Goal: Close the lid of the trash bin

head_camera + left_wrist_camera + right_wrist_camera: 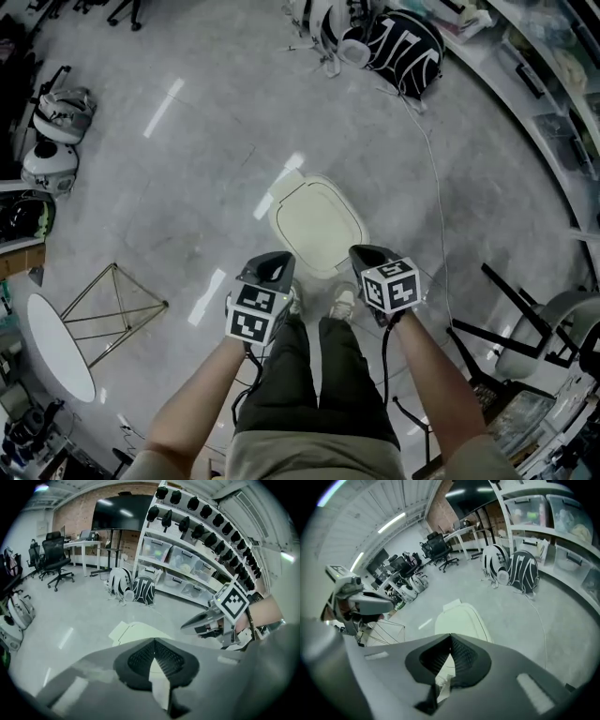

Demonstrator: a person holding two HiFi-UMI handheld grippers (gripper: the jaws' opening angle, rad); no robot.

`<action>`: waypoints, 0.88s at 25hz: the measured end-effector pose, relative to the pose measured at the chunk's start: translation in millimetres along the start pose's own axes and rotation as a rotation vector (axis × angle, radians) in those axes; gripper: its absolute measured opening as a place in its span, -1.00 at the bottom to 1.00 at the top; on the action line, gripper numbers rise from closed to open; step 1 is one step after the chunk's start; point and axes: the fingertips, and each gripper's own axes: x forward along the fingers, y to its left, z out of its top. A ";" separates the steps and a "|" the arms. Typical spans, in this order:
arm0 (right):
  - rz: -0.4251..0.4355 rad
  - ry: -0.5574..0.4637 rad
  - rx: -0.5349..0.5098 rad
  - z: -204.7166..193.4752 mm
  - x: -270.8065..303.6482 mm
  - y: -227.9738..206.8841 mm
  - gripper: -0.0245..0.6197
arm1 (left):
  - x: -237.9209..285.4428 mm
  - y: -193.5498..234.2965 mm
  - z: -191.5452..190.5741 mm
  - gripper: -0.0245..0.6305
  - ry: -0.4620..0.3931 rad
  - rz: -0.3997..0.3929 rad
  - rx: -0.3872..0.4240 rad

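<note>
The trash bin (317,225) stands on the grey floor just ahead of the person's shoes, its cream lid lying flat on top. My left gripper (274,265) hangs over the bin's near left edge and my right gripper (367,256) over its near right edge, both above it and apart from it. Each has its jaws shut with nothing between them. In the left gripper view, the left gripper (154,640) points at the lid (136,631), with the right gripper (197,623) alongside. In the right gripper view, the right gripper (450,635) faces the lid (461,620).
Black-and-white backpacks (408,47) lie on the floor beyond the bin, and a thin cable (436,187) runs back from them. A gold wire stand (108,314) and a white oval top (61,347) are at the left. Black chair legs (511,328) are at the right, below shelving.
</note>
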 end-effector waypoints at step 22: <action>0.050 -0.640 -0.185 192.6 -384.4 200.5 -0.91 | -291.6 -84.8 201.2 -0.92 -0.424 0.065 0.244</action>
